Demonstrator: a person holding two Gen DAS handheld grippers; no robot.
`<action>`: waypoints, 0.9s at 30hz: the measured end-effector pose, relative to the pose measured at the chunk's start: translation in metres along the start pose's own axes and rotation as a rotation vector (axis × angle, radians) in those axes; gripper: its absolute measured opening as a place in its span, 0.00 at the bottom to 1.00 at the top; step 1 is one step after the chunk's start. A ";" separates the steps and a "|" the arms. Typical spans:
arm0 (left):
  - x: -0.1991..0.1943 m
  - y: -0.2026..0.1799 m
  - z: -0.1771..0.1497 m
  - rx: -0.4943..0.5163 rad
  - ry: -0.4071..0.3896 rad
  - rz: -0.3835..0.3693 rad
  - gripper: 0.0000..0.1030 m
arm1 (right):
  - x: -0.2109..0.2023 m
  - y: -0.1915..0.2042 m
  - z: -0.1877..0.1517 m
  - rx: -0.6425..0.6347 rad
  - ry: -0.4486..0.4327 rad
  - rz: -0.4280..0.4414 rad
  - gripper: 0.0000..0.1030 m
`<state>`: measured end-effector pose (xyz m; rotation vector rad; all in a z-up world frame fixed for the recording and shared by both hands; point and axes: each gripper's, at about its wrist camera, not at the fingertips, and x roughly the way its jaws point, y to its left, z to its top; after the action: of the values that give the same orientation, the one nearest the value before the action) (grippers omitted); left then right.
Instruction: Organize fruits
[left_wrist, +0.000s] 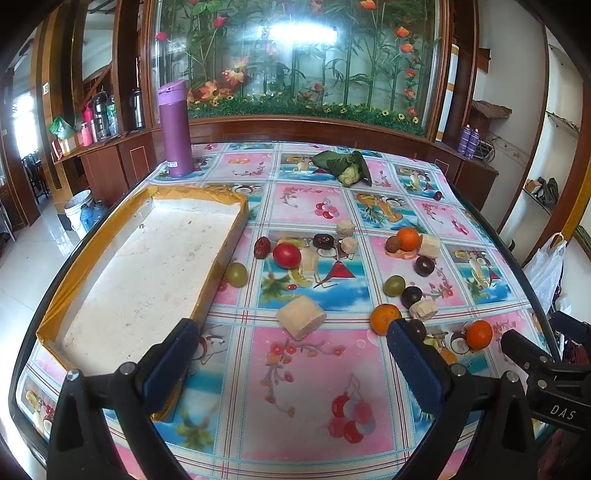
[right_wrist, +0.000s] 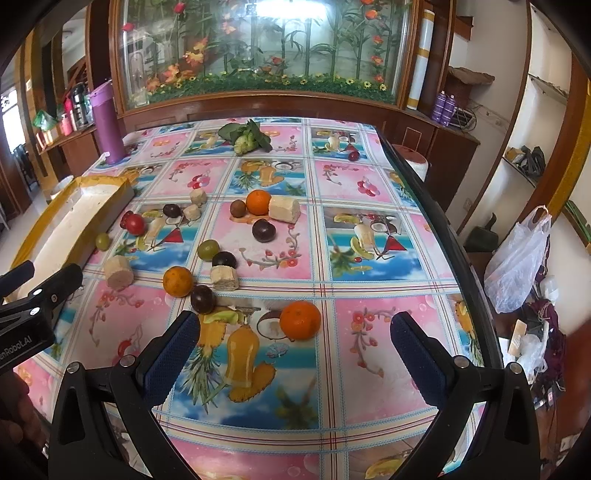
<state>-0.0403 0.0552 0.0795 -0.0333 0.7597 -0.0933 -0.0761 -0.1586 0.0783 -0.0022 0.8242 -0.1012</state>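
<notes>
Both fingers pairs gape empty; only the left view shows the whole tray (left_wrist: 125, 280).

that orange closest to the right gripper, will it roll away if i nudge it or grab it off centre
Probably. The orange looks round and sits free on the smooth, glossy tablecloth, with nothing touching it, so a nudge likely rolls it. Its rind looks firm, so the open right gripper could likely squeeze it centred without damage.
</notes>
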 end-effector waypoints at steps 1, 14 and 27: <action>0.000 0.000 0.000 0.002 -0.001 -0.001 1.00 | 0.000 0.000 0.000 0.004 0.000 0.001 1.00; -0.009 -0.003 -0.001 0.023 -0.027 -0.017 1.00 | 0.002 0.001 -0.006 0.005 0.013 0.000 1.00; -0.010 -0.006 -0.003 0.028 -0.016 -0.019 1.00 | 0.002 0.002 -0.009 -0.003 0.021 0.003 1.00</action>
<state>-0.0501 0.0500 0.0848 -0.0143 0.7418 -0.1215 -0.0813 -0.1567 0.0701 -0.0030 0.8454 -0.0969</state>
